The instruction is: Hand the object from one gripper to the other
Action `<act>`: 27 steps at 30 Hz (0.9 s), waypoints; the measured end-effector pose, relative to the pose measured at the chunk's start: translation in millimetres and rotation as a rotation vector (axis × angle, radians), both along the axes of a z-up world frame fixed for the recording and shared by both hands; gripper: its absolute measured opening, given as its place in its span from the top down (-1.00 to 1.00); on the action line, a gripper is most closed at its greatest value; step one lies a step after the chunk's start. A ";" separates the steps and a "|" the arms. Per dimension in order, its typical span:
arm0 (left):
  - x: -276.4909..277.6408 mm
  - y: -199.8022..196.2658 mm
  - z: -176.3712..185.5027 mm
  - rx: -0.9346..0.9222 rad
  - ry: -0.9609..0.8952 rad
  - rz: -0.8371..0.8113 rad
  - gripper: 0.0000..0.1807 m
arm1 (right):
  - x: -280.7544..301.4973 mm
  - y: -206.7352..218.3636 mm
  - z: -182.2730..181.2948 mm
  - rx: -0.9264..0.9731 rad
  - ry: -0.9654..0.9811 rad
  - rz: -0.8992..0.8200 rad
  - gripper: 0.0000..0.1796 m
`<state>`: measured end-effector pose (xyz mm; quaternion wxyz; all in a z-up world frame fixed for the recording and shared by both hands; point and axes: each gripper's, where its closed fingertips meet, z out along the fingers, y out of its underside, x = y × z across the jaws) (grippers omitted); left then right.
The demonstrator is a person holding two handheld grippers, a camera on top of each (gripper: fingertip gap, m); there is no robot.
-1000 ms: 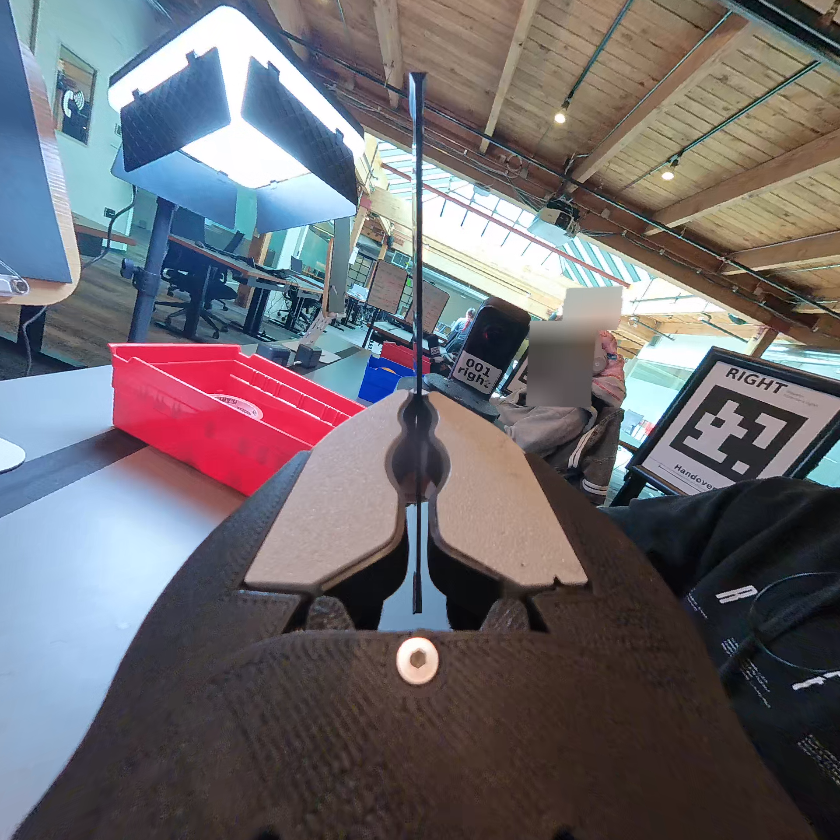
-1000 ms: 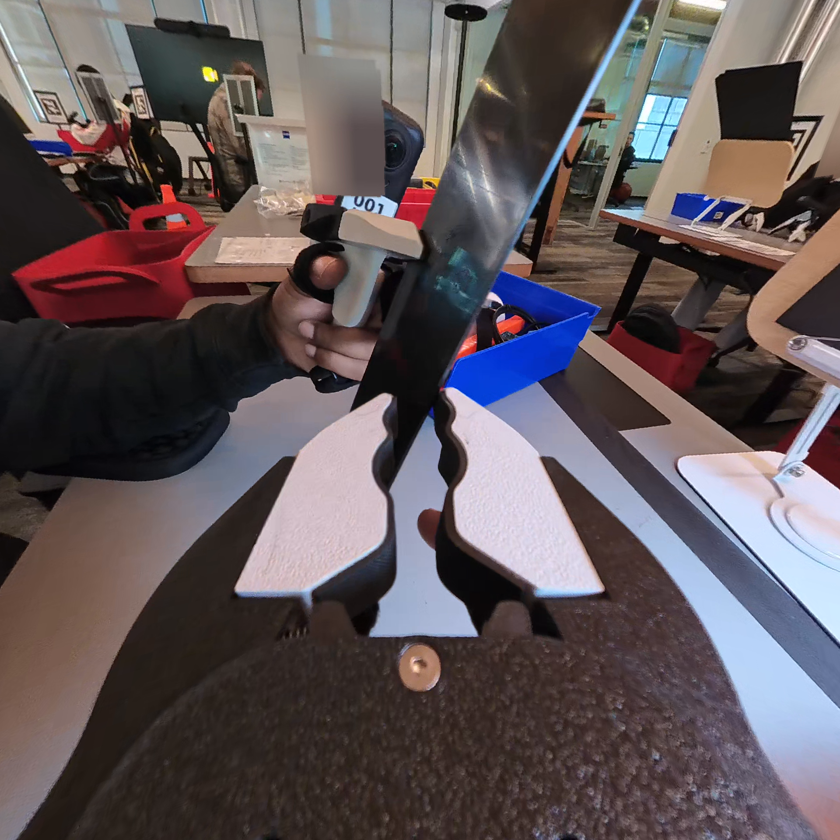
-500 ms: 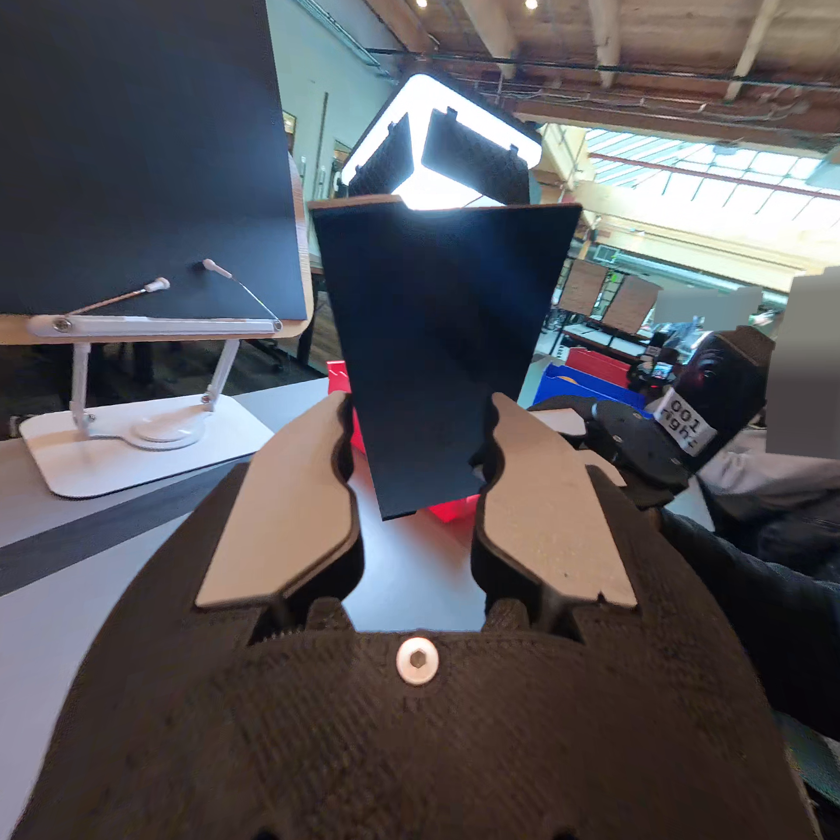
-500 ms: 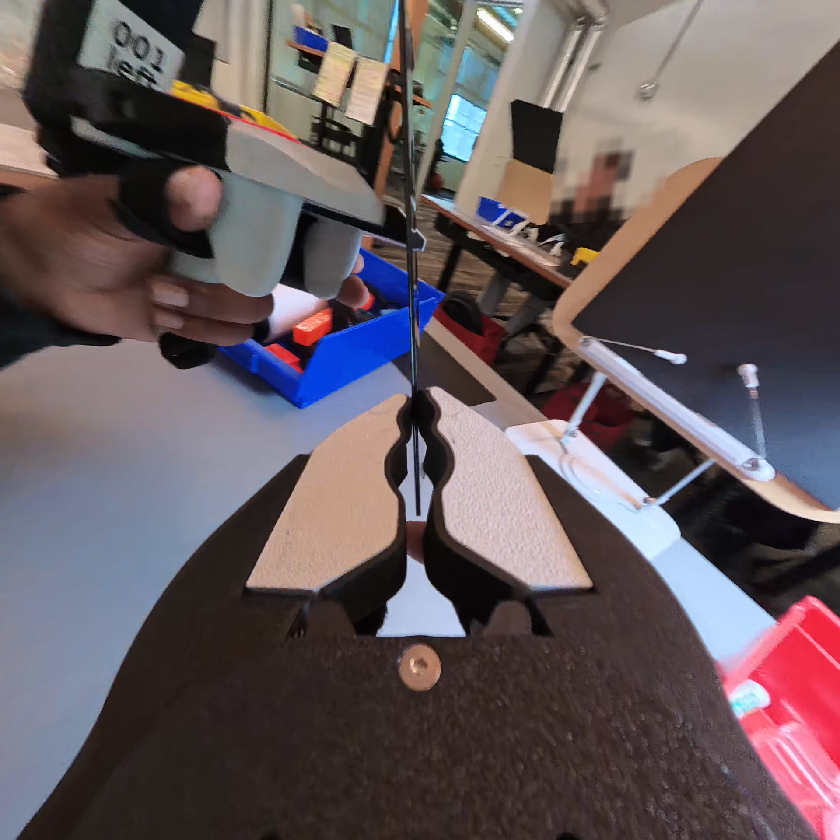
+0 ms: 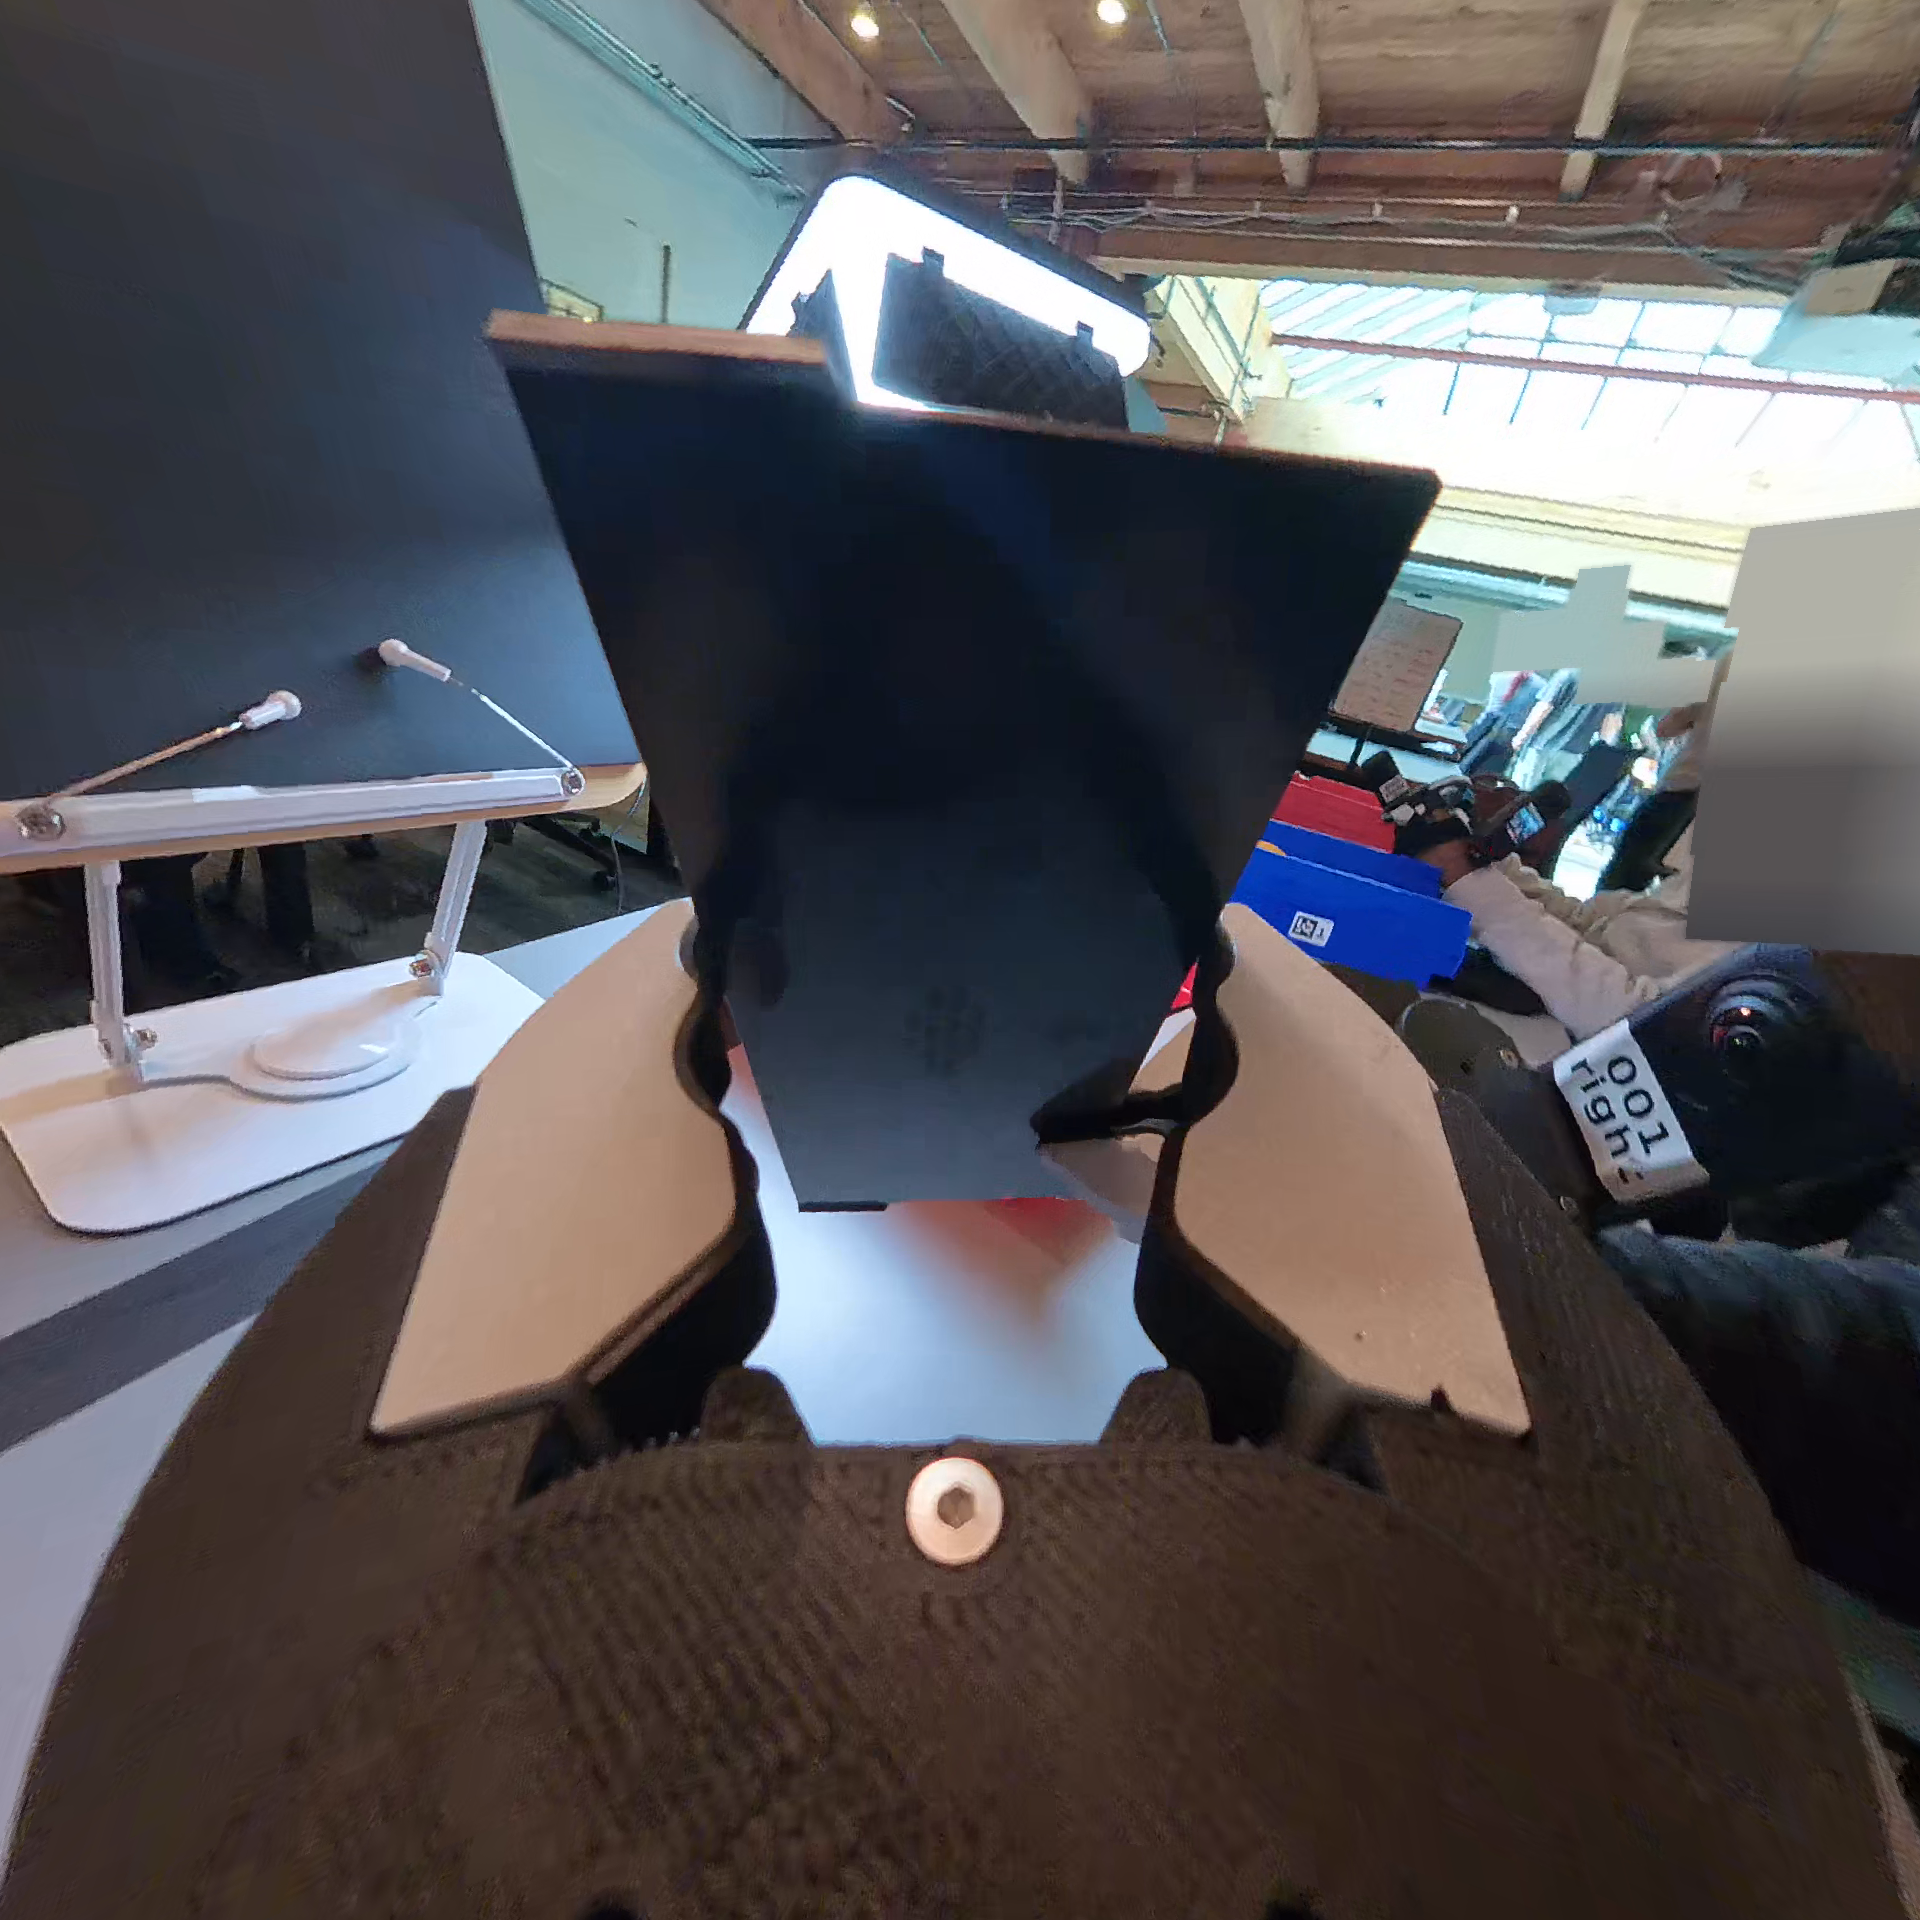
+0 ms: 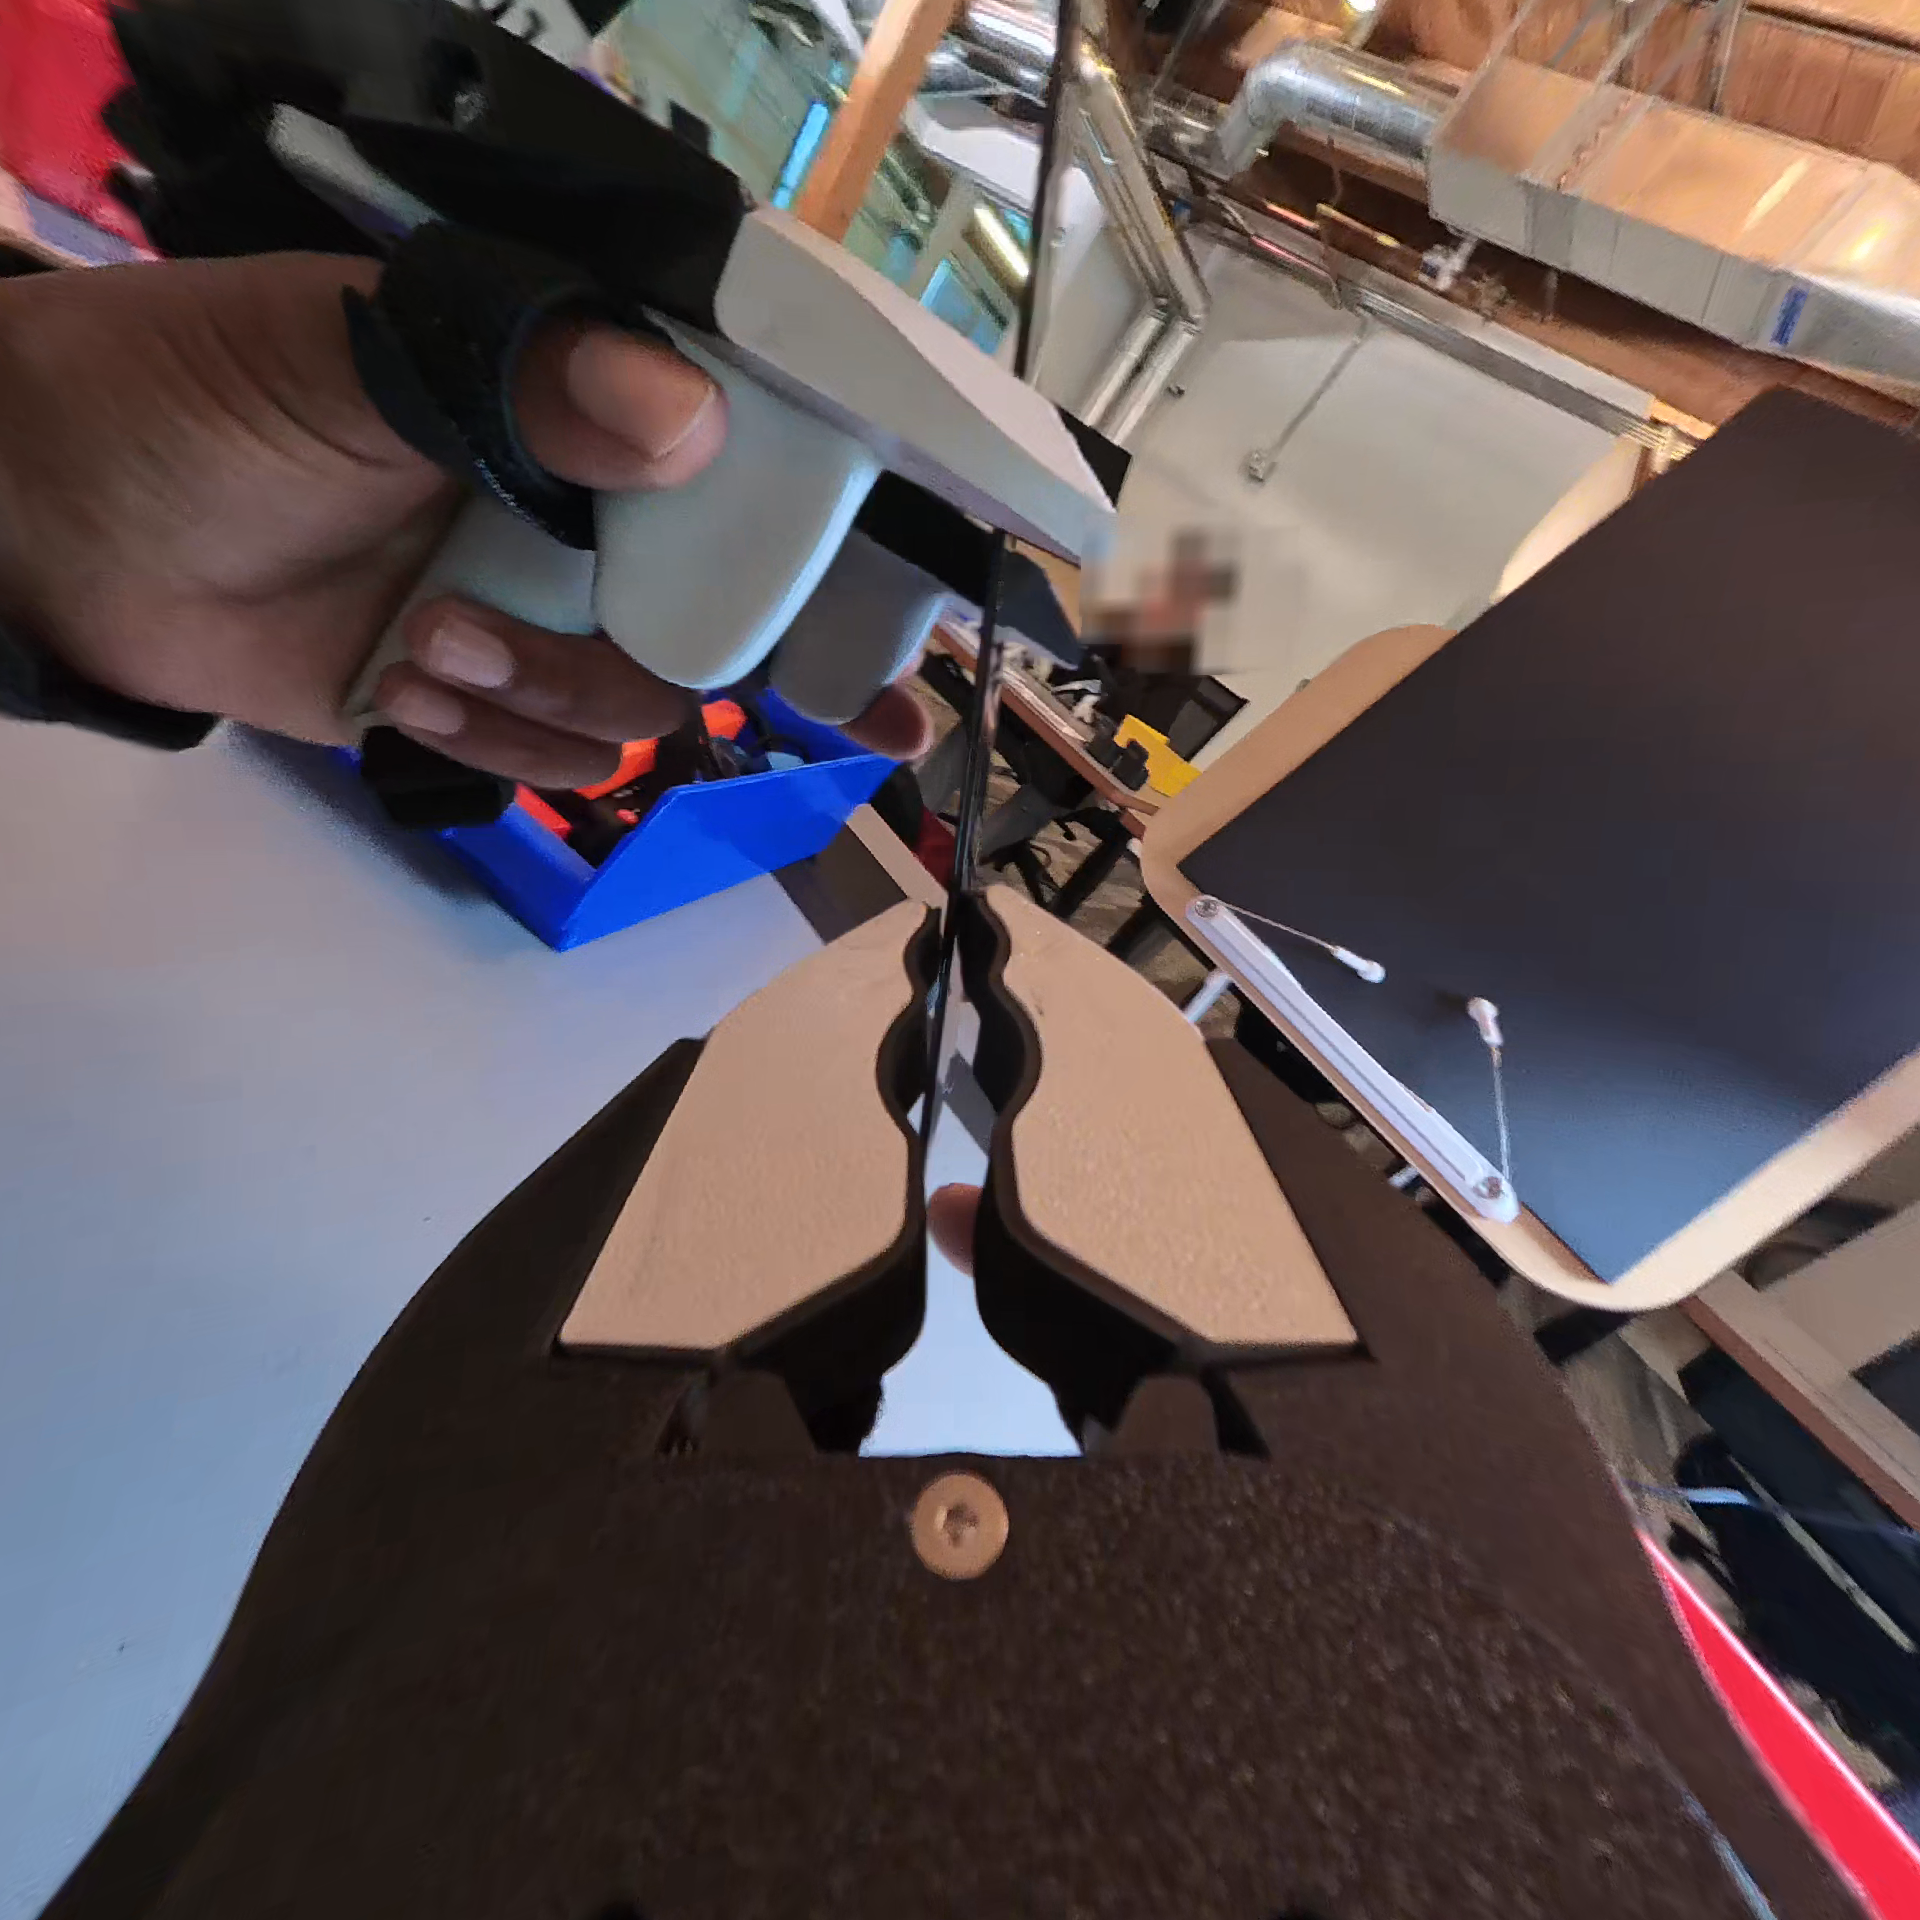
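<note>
The object is a thin black flat plate [image 5: 966, 727]. In the left wrist view it stands face-on, with its lower end between the fingers of my left gripper [image 5: 956, 935], which is wide open and does not clamp it. In the right wrist view the plate [image 6: 982, 665] is edge-on and rises upward. My right gripper [image 6: 951, 914] is shut on its lower edge. A hand holds the left gripper above it, and one grey finger [image 6: 904, 416] reaches the plate. The right gripper's body [image 5: 1662, 1091] shows at the right in the left wrist view.
A grey table [image 6: 208, 1039] lies below. A blue bin [image 6: 675, 842] with small parts sits on it, and a red bin's edge [image 6: 1818, 1766] shows at lower right. A white stand with a black board [image 5: 239, 1039] is at the left, and the board [image 6: 1558, 831] is at the right in the right wrist view. A lit softbox [image 5: 935, 270] hangs behind. The grippers' ends are close to 6 cm from one another.
One second ago my left gripper was shut on the plate and the right jaws stood open around it. The right gripper has shut on the plate and the left has opened wide.
</note>
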<state>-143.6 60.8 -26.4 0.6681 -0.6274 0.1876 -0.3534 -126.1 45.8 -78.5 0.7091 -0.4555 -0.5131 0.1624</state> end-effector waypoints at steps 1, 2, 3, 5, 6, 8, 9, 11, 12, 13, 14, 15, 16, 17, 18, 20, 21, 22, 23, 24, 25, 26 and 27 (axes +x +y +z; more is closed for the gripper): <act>0.7 -1.8 -0.6 0.013 0.027 -0.017 0.03 | -2.2 -3.8 -2.7 -0.009 -0.022 0.047 0.94; 1.3 -3.7 -2.0 0.019 0.055 -0.038 0.03 | -4.6 -10.7 -4.7 -0.030 -0.047 0.122 0.80; 2.4 -6.3 -4.2 0.018 0.082 -0.072 0.03 | -5.4 -17.3 -6.2 -0.068 -0.074 0.194 0.68; 5.7 -12.9 -11.6 0.005 0.139 -0.155 0.03 | -2.8 -29.0 -6.3 -0.172 -0.122 0.322 0.42; 8.2 -16.7 -18.4 -0.004 0.185 -0.198 0.03 | 0.1 -33.4 -4.4 -0.223 -0.138 0.368 0.31; 16.3 -27.1 -36.6 -0.014 0.303 -0.294 0.02 | 6.7 -42.4 4.1 -0.333 -0.137 0.453 0.12; 21.7 -32.9 -45.3 -0.017 0.352 -0.340 0.03 | 9.7 -47.6 9.5 -0.389 -0.126 0.499 0.07; 33.9 -42.1 -57.8 -0.039 0.401 -0.418 0.03 | 14.2 -53.9 17.3 -0.470 -0.108 0.561 -0.02; 39.9 -45.0 -62.6 -0.049 0.419 -0.442 0.03 | 15.2 -55.9 18.9 -0.494 -0.103 0.580 -0.05; 45.5 -47.6 -67.5 -0.055 0.441 -0.461 0.03 | 15.2 -57.5 18.8 -0.515 -0.102 0.595 -0.08; 50.4 -50.3 -73.1 -0.065 0.470 -0.479 0.03 | 14.5 -57.9 17.5 -0.535 -0.104 0.601 -0.10; 54.4 -53.2 -78.4 -0.075 0.500 -0.495 0.03 | 13.4 -56.9 15.6 -0.546 -0.107 0.597 -0.10; 57.8 -56.4 -83.1 -0.085 0.526 -0.513 0.03 | 12.0 -55.5 12.5 -0.546 -0.117 0.586 -0.10; 60.5 -59.1 -87.2 -0.097 0.549 -0.527 0.03 | 11.0 -54.8 7.6 -0.546 -0.141 0.576 -0.10; 62.5 -61.1 -91.5 -0.110 0.573 -0.537 0.03 | 10.2 -55.7 1.4 -0.549 -0.175 0.572 -0.09; 65.6 -65.3 -100.0 -0.137 0.620 -0.559 0.03 | 8.7 -56.6 -8.2 -0.560 -0.223 0.563 -0.04; 66.9 -67.2 -104.0 -0.149 0.638 -0.570 0.03 | 8.3 -57.7 -10.9 -0.564 -0.235 0.567 -0.01; 67.5 -67.4 -107.2 -0.161 0.651 -0.572 0.03 | 8.8 -59.6 -13.9 -0.570 -0.253 0.578 0.03; 67.6 -67.0 -109.6 -0.172 0.659 -0.571 0.03 | 9.6 -60.9 -16.3 -0.574 -0.267 0.586 0.09; 67.4 -66.7 -111.0 -0.177 0.662 -0.571 0.03 | 10.0 -60.3 -17.7 -0.575 -0.273 0.585 0.09; 66.9 -65.9 -111.3 -0.178 0.660 -0.568 0.03 | 10.4 -59.2 -18.0 -0.577 -0.270 0.584 0.09; 66.4 -64.9 -110.2 -0.177 0.651 -0.563 0.03 | 11.0 -57.8 -16.8 -0.581 -0.260 0.586 0.09; 65.8 -64.0 -107.7 -0.174 0.638 -0.557 0.03 | 11.6 -56.4 -14.4 -0.585 -0.243 0.589 0.09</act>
